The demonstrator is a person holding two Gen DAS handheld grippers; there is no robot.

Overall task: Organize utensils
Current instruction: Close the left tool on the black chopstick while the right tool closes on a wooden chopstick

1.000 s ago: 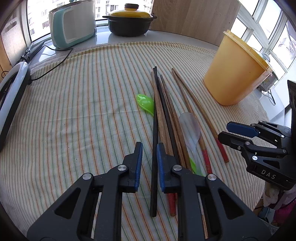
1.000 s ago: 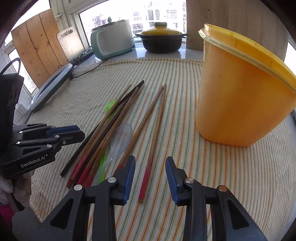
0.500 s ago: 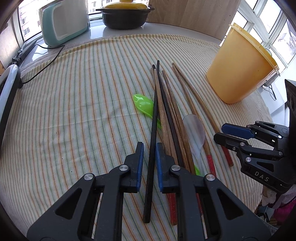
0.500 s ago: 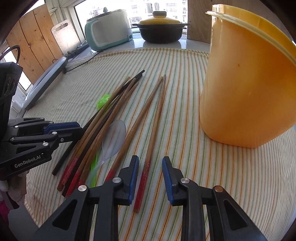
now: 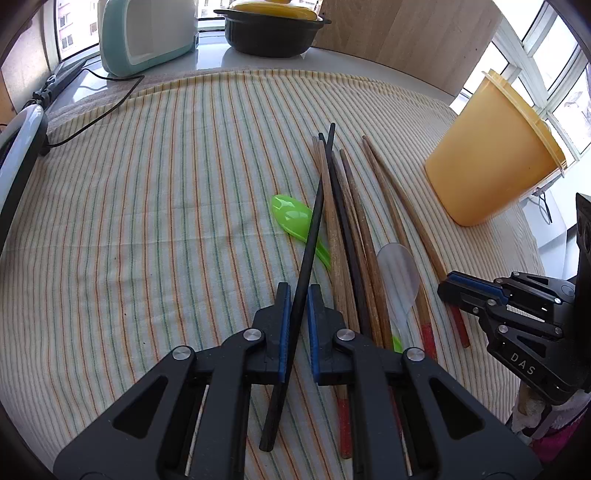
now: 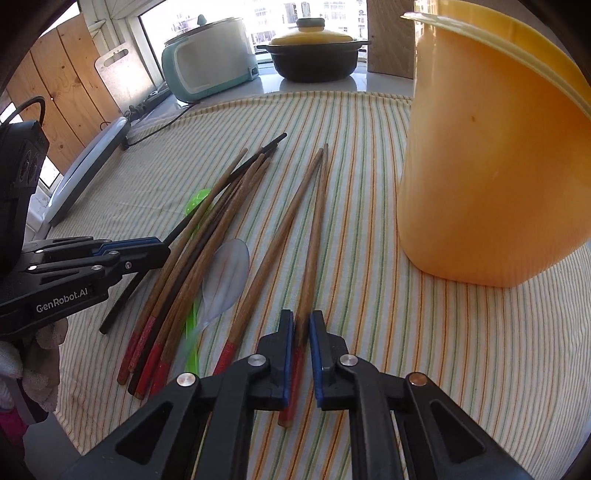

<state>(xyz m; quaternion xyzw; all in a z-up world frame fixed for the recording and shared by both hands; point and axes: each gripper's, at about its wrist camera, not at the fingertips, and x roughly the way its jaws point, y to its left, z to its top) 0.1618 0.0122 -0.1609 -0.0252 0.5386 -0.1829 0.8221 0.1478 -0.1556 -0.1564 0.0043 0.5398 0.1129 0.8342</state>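
Observation:
On the striped cloth (image 5: 147, 221) lies a bundle of wooden chopsticks (image 5: 354, 229) with red ends, with a green spoon (image 5: 290, 218) and a clear spoon (image 5: 399, 269) among them. My left gripper (image 5: 296, 291) is closing, its blue pads pressed on a black chopstick (image 5: 317, 206) that slants across the bundle. My right gripper (image 6: 302, 317) is closing too, its pads gripping the rightmost wooden chopstick (image 6: 314, 236) near its red end. Each gripper shows in the other's view: the right gripper (image 5: 448, 291) and the left gripper (image 6: 162, 251). A yellow container (image 6: 491, 155) stands at the right.
A teal rice cooker (image 5: 147, 33) and a black pot with a yellow lid (image 5: 273, 26) stand at the back, a wooden board (image 5: 406, 37) beside them. A black cable (image 5: 96, 122) and a ring-shaped lamp (image 5: 18, 155) lie at the left. The table edge runs close behind both grippers.
Both grippers' jaws narrowed onto their chopsticks, the right from well apart. The left gripper moved forward and down, and the black chopstick now slants across the bundle.

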